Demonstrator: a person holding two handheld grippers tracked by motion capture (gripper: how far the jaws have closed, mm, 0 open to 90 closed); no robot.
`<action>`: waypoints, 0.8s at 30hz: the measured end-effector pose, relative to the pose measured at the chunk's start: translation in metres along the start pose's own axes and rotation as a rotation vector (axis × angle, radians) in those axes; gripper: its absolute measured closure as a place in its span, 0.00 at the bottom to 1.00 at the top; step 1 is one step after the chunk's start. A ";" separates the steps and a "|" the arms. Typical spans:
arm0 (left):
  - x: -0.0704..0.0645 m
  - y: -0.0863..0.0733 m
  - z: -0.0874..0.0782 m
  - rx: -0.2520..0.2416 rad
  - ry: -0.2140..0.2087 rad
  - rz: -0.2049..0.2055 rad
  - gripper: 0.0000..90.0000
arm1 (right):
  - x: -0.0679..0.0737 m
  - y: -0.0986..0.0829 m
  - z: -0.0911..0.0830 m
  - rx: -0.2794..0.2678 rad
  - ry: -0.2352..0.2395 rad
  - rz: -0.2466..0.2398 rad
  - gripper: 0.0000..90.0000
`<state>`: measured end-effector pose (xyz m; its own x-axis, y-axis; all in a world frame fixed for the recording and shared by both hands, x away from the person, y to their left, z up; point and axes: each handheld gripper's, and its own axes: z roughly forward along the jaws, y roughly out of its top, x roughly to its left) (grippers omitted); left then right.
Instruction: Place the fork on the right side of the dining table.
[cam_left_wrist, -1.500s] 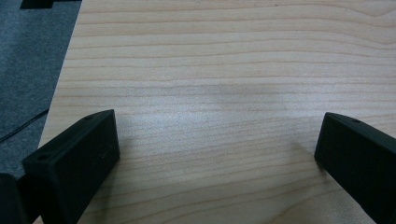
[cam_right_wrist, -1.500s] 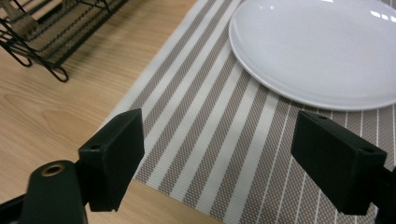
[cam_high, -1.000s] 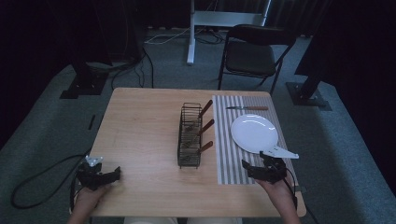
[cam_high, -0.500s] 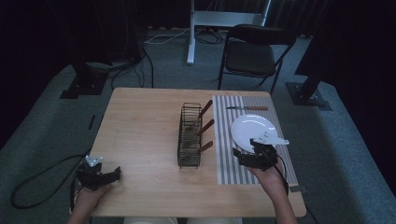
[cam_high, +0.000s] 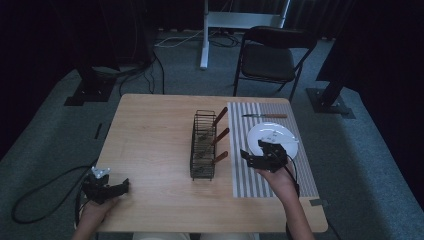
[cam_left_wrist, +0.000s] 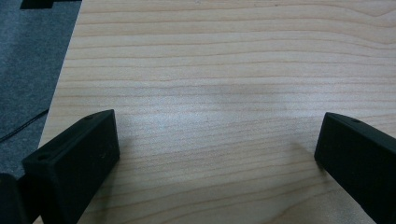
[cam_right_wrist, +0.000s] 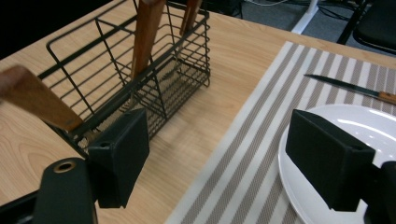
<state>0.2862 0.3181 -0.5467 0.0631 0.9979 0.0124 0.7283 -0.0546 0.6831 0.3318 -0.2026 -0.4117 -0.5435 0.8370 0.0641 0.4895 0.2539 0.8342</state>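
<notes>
Landmark: the wire basket (cam_high: 203, 148), which stood near the middle of the wooden counter (cam_high: 150, 130), long axis running away from the person.

Right gripper (cam_high: 260, 156) hung just right of the basket, over the striped placemat (cam_high: 245, 175) and at the near-left rim of the white plate (cam_high: 274, 136). Fingers were spread wide, nothing between them. In the right gripper view one finger (cam_right_wrist: 119, 156) sat toward the basket's near corner and the other (cam_right_wrist: 329, 158) sat over the plate's edge; whether it touched the plate I couldn't tell.

Three wooden handles (cam_high: 220, 135) stuck out of the basket, all leaning to its right side, toward the placemat. In the right gripper view the nearest handle (cam_right_wrist: 35, 100) was blurred at the left edge and two more (cam_right_wrist: 147, 32) rose upright-ish out of the compartments behind it. What sat on the lower ends of the handles was hidden by the wire.

Plate lay on the placemat, to the right of the basket and apart from it. A knife (cam_high: 265, 116) with a wooden handle lay flat on the placemat beyond the plate, right of the basket's far end.

Left gripper (cam_high: 106, 188) was well to the left of the basket, at the counter's near-left corner. Fingers (cam_left_wrist: 74, 161) wide apart, holding nothing, bare wood between them.
</notes>
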 end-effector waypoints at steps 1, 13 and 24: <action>0.000 0.000 0.000 0.000 0.001 0.001 0.00 | 0.001 0.002 0.001 0.001 0.002 -0.001 0.24; 0.000 0.000 0.000 -0.001 0.001 0.000 0.00 | 0.012 0.022 0.018 -0.017 0.050 -0.005 0.28; 0.000 0.000 0.000 0.000 0.001 0.001 0.00 | 0.026 0.043 0.036 -0.013 0.080 -0.038 0.30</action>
<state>0.2862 0.3182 -0.5467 0.0630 0.9979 0.0133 0.7280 -0.0551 0.6833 0.3636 -0.1529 -0.3933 -0.6141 0.7856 0.0754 0.4589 0.2778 0.8439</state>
